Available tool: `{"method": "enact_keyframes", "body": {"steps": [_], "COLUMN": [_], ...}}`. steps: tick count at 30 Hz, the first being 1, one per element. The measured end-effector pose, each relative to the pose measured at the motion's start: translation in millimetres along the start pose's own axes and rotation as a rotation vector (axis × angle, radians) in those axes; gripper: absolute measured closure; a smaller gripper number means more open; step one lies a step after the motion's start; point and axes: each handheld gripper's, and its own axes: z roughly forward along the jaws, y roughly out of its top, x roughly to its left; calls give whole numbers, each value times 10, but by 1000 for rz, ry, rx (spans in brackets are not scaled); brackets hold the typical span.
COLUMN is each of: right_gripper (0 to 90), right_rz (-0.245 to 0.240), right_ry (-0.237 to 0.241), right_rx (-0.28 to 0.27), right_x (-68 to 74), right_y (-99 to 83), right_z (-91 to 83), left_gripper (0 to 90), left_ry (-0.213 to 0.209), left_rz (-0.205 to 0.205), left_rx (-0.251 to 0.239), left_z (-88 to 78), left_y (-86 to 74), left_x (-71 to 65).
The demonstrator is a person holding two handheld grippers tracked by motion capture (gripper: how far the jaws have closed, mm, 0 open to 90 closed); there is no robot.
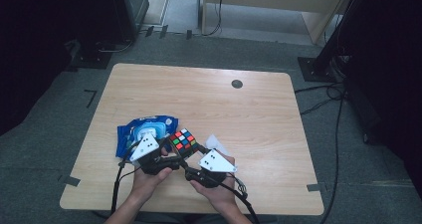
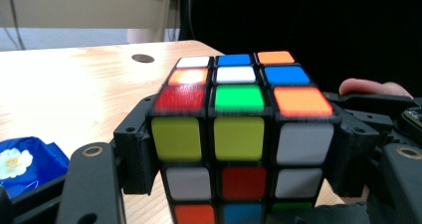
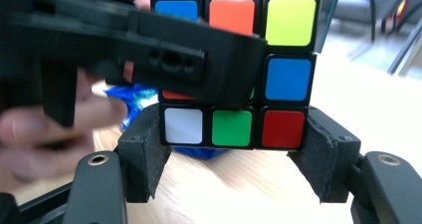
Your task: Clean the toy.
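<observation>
A scrambled Rubik's cube (image 1: 182,141) is held a little above the table near its front edge, between both grippers. In the left gripper view the cube (image 2: 239,99) sits between the left gripper's (image 2: 241,149) foam pads (image 2: 137,154), which lie against its two sides. The right gripper (image 3: 231,149) has its pads (image 3: 147,154) on the cube's (image 3: 288,79) lowest layer. A jaw of the left gripper crosses the upper layers in the right gripper view. From above, the left gripper (image 1: 168,152) reaches the cube from the left and the right gripper (image 1: 193,157) from the lower right.
A blue wipes packet (image 1: 143,132) lies on the wooden table (image 1: 239,114) just left of the cube. A white tissue (image 1: 217,143) lies to its right. A dark round grommet (image 1: 237,83) sits near the far edge. Cables trail from both grippers.
</observation>
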Motion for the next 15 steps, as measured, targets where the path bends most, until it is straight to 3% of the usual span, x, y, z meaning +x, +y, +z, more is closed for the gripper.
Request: {"method": "enact_keyframes", "body": {"steps": [3,6,9,11,13,15], "right_gripper": [350,350,350,349,346,338], "right_rz": [-126,-301,-418,-451,-412,-331], "right_ry": [-19,-53,-79,-89,-74,-77], "right_rx": [-2,10,24,27,23,7], "right_x": [25,74,83,73,59,61], "right_y": [14,18,22,21,28,36], "right_z": [-26,-49,-67,-70,-71,-79], "left_gripper": [290,292,313,332,337,338], "left_ry": [-25,-52,-76,-66,-60,-60], "left_rz": [4,12,14,36,38,12], "left_rx": [30,68,84,67,43,5], "left_z": [-3,7,3,-7,-23,-43], "left_y": [31,48,59,64,64,59], "left_x": [12,19,27,-5,-19,-3]}}
